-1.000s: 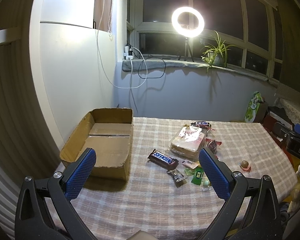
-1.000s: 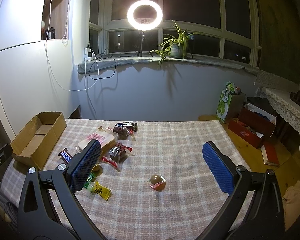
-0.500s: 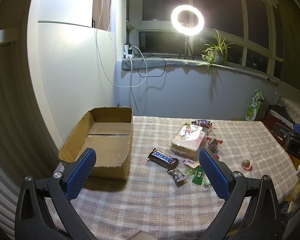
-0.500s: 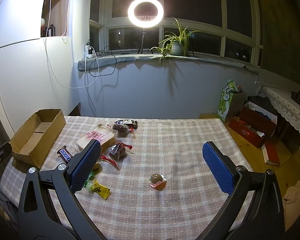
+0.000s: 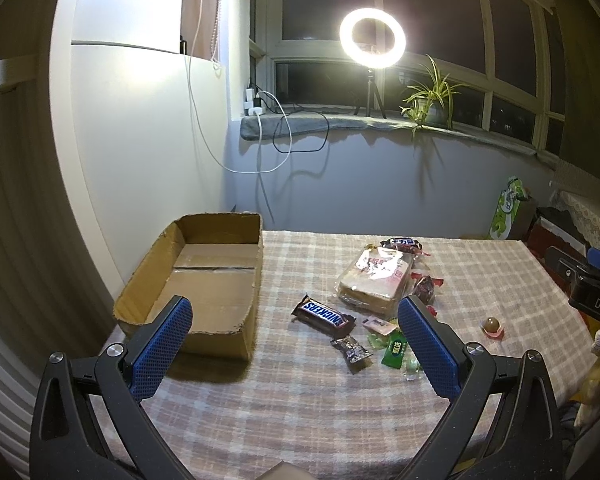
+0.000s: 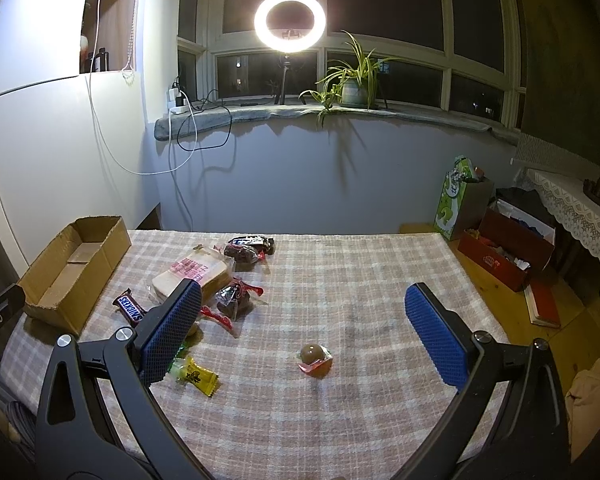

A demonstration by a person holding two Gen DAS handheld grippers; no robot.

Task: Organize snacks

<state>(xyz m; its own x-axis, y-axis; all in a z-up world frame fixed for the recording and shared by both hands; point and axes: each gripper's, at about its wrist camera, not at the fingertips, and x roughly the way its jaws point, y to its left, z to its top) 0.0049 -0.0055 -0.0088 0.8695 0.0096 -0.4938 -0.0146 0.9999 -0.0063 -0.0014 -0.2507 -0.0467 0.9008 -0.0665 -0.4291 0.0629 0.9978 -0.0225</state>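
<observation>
— What did we see from the left wrist?

— A table (image 5: pixel 300 420) under a plaid cloth, set against a white wall, with a windowsill behind carrying a ring light (image 5: pixel 372 38) and one plant (image 5: pixel 430 98). One cardboard box (image 5: pixel 204 280) sat empty at the table's left edge. Right of it lay the snacks: one Snickers (image 5: pixel 324 315), one bread pack (image 5: pixel 376 282) just behind it, one dark bar (image 5: pixel 402 244) at the far end, and a few small wrapped sweets near the right finger. One round candy (image 5: pixel 492 325) lay well apart, to the right. Our left gripper (image 5: pixel 296 354) hovered above the cloth, jaws spread wide and empty.

— And from the right wrist?

— The same table (image 6: pixel 360 280), with wooden floor to its right, one green bag (image 6: pixel 458 202) and one red box (image 6: pixel 508 254) on it. We counted again one box (image 6: pixel 76 264), one Snickers (image 6: pixel 129 306), one bread pack (image 6: pixel 192 274), one dark bar (image 6: pixel 249 241). One yellow sweet (image 6: pixel 198 376) lay beside the left finger. The round candy (image 6: pixel 315 357) sat alone on the cloth, between the two fingers in view. Our right gripper (image 6: pixel 304 330) was spread wide too, grasping nothing, above the table.
</observation>
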